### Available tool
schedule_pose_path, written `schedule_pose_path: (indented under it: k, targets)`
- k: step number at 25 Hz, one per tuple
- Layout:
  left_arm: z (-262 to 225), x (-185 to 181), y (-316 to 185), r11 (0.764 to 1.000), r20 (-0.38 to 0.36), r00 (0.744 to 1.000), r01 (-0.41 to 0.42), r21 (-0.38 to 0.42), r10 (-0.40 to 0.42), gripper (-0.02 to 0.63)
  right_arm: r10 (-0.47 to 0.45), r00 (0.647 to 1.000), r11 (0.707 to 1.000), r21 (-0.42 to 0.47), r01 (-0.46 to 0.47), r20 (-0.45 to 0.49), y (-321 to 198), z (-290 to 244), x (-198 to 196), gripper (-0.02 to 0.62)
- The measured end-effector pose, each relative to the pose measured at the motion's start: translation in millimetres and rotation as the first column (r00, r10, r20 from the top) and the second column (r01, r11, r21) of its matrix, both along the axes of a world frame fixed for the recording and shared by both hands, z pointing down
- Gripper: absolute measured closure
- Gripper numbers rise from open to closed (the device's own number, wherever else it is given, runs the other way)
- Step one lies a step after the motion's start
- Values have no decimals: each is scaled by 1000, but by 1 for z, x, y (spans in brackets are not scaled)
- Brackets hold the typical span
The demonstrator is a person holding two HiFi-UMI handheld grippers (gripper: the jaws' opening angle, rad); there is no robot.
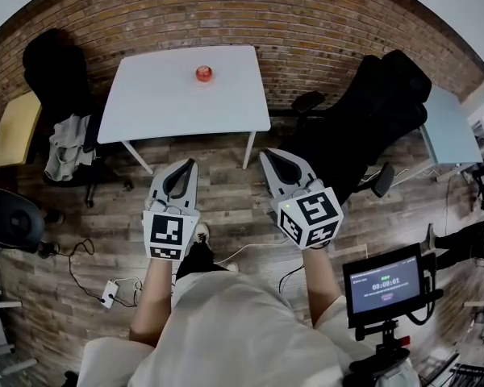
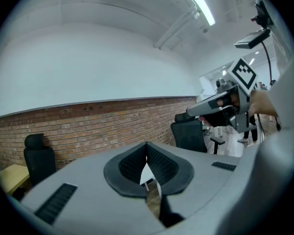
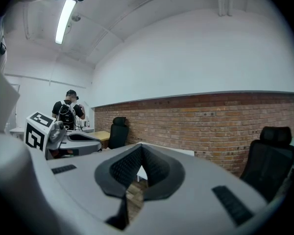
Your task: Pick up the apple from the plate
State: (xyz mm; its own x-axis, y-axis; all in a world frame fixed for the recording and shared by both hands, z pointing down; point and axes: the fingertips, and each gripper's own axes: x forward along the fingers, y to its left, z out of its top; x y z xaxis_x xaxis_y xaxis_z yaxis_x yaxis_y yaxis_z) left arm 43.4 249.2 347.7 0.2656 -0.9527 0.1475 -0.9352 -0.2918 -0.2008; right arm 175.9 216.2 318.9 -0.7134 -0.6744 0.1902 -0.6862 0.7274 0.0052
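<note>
Facing white table point(image 1: 226, 111) from well back, left gripper point(image 1: 187, 168) and right gripper point(image 1: 271, 158) both clenched shut, empty. Near table's far edge, apple point(image 1: 203, 73), plate beneath too faint to see. Likely slip: arriving with jaws unopened, knocking apple rolling off table.

White table point(image 1: 145, 111); red apple point(image 1: 203, 73) on it. Behind table, red-brown brick wall point(image 1: 226, 14). Before table, grey-brown plank floor point(image 1: 226, 196). Black chairs point(image 1: 387, 103) flank table.
</note>
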Motion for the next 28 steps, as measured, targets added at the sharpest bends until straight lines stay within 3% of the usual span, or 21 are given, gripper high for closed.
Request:
schedule_pose_path:
  k: [15, 28]
  targets:
    - [-4, -4, -23, 999, -15, 1000, -11, 40, 11, 600, 31, 999, 998, 55, -31, -7, -16, -13, -3, 592]
    - [23, -52, -127, 1000, -30, 999, -27, -5, 27, 600, 27, 999, 999, 25, -26, -44, -113, 13, -55, 592]
